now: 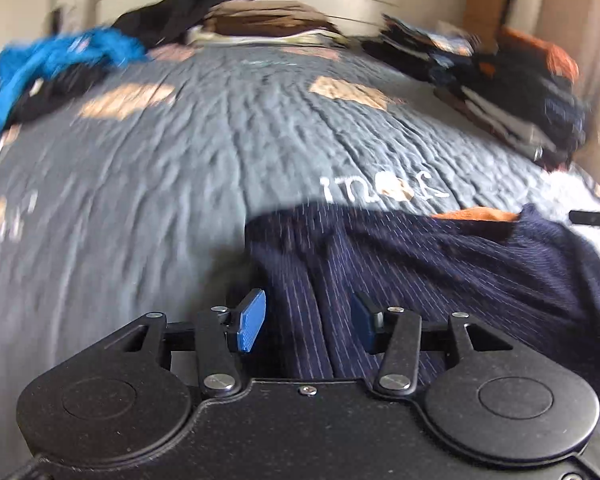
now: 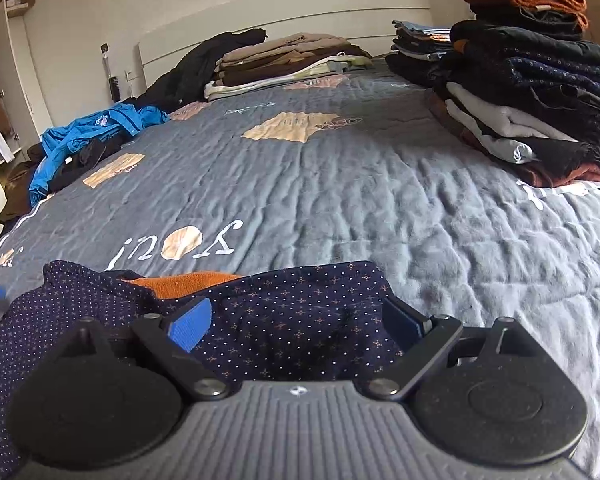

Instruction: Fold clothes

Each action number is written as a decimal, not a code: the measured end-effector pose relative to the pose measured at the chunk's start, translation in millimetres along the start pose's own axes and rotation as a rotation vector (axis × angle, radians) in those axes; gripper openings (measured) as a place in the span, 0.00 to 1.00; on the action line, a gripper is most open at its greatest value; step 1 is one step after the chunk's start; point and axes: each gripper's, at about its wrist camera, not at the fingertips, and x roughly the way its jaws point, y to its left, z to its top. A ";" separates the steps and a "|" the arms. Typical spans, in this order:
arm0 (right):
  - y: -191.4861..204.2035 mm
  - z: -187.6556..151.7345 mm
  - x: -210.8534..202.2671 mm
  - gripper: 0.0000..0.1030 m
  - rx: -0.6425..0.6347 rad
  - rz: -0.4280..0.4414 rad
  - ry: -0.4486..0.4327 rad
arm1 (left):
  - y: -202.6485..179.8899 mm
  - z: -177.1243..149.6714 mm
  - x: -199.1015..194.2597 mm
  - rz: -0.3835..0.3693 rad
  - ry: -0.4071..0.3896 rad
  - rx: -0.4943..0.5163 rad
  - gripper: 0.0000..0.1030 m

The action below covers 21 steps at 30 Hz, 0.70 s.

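Both jaws stand apart over the navy dotted shirt (image 2: 292, 320) at the bed's near edge: left gripper (image 1: 308, 320) half spread, right gripper (image 2: 300, 320) wide, neither pinching cloth, probably to take new hold; folded stacks (image 2: 532, 92) lie well beyond on the bed (image 2: 340, 184)

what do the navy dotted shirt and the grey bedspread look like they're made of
Navy dotted shirt: thin woven fabric, probably cotton, matte, with soft creases and a fine printed pattern. Grey bedspread: quilted, slightly plush textile, with puckered stitched rows and a faint sheen.
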 end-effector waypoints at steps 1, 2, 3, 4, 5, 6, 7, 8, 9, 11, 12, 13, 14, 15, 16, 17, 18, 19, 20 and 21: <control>-0.2 -0.7 -1.2 0.90 -0.003 0.004 0.001 | -0.3 -9.9 -9.1 -0.028 0.008 -0.008 0.46; -0.4 -1.4 -2.4 0.90 -0.006 0.007 0.003 | -0.7 -19.7 -18.2 -0.056 0.016 -0.017 0.46; -0.6 -2.1 -3.7 0.90 -0.008 0.011 0.004 | -3.0 -28.9 -26.7 -0.086 0.025 -0.006 0.46; -0.8 -2.8 -4.9 0.90 -0.011 0.014 0.006 | -6.8 -36.8 -32.8 -0.104 0.035 0.012 0.46; -1.4 -4.1 -6.6 0.90 -0.016 0.017 0.008 | -10.8 -44.2 -38.0 -0.117 0.045 0.031 0.46; -2.4 -5.9 -9.0 0.90 -0.021 0.017 0.011 | -13.8 -50.3 -40.2 -0.118 0.052 0.037 0.47; -3.6 -7.7 -12.0 0.90 -0.024 0.017 0.013 | -16.3 -55.9 -41.4 -0.113 0.058 0.038 0.47; -5.1 -9.3 -15.2 0.90 -0.028 0.019 0.017 | -17.4 -60.2 -40.8 -0.100 0.060 0.037 0.47; -6.5 -11.0 -18.5 0.90 -0.032 0.021 0.020 | -18.0 -64.0 -39.5 -0.083 0.062 0.035 0.47; -9.0 -14.8 -27.7 0.90 -0.038 0.030 0.025 | -16.8 -69.2 -37.0 -0.060 0.070 0.031 0.52; -10.3 -16.8 -32.7 0.90 -0.041 0.035 0.027 | -16.0 -71.6 -35.8 -0.050 0.075 0.029 0.53; -11.6 -19.1 -38.3 0.90 -0.042 0.041 0.031 | -15.2 -74.1 -34.5 -0.040 0.080 0.027 0.53; -13.1 -21.8 -44.8 0.90 -0.042 0.049 0.035 | -15.9 -76.1 -34.8 -0.048 0.081 0.032 0.53; -14.7 -25.2 -51.9 0.90 -0.040 0.055 0.036 | -17.8 -77.0 -35.9 -0.053 0.071 0.044 0.52; -16.0 -28.8 -58.5 0.90 -0.038 0.050 0.037 | -19.2 -77.5 -37.9 -0.054 0.053 0.050 0.44; -17.2 -32.1 -64.5 0.90 -0.035 0.040 0.038 | -19.9 -78.6 -39.7 -0.065 0.041 0.052 0.29; -18.4 -35.4 -70.5 0.90 -0.033 0.030 0.040 | -19.7 -79.0 -40.9 -0.078 0.043 0.050 0.21; -19.1 -38.0 -75.6 0.90 -0.028 0.019 0.038 | -19.1 -79.2 -41.9 -0.090 0.049 0.045 0.13; -19.6 -39.5 -79.7 0.90 -0.020 0.014 0.036 | -17.9 -79.8 -43.2 -0.103 0.055 0.040 0.10; -20.0 -40.6 -83.5 0.90 -0.010 0.014 0.036 | -15.8 -81.2 -44.9 -0.124 0.061 0.032 0.08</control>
